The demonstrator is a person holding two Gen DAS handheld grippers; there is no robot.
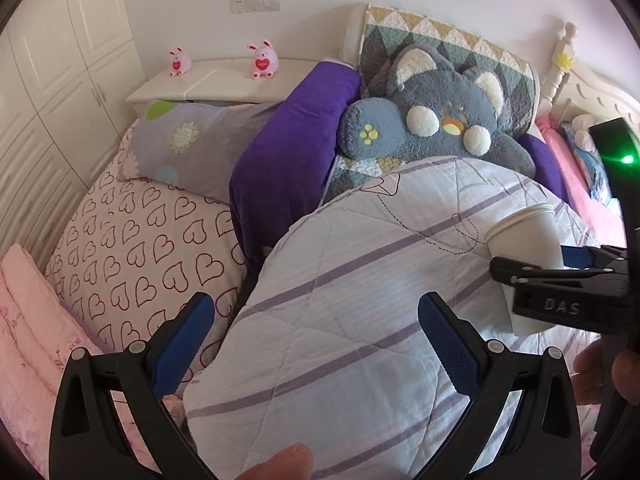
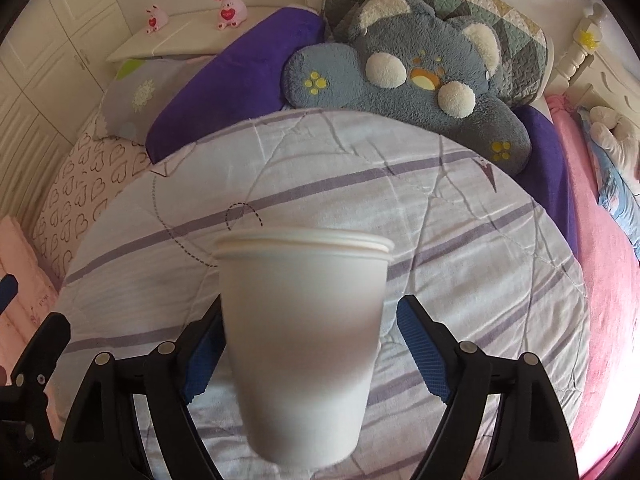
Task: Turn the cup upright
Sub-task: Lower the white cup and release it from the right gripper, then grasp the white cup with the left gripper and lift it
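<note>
A white paper cup stands rim-up between the fingers of my right gripper, above the striped quilt. The left finger lies against the cup's side. The right finger stands a little off the cup wall, so the jaws are open. In the left wrist view the same cup shows at the right edge with the right gripper around it. My left gripper is open and empty over the quilt, to the left of the cup.
A grey plush cushion, a purple pillow and a quilted headboard cover lie at the bed's head. A heart-print sheet and pink blanket lie left. A shelf holds two pink toys. Pink bedding lies right.
</note>
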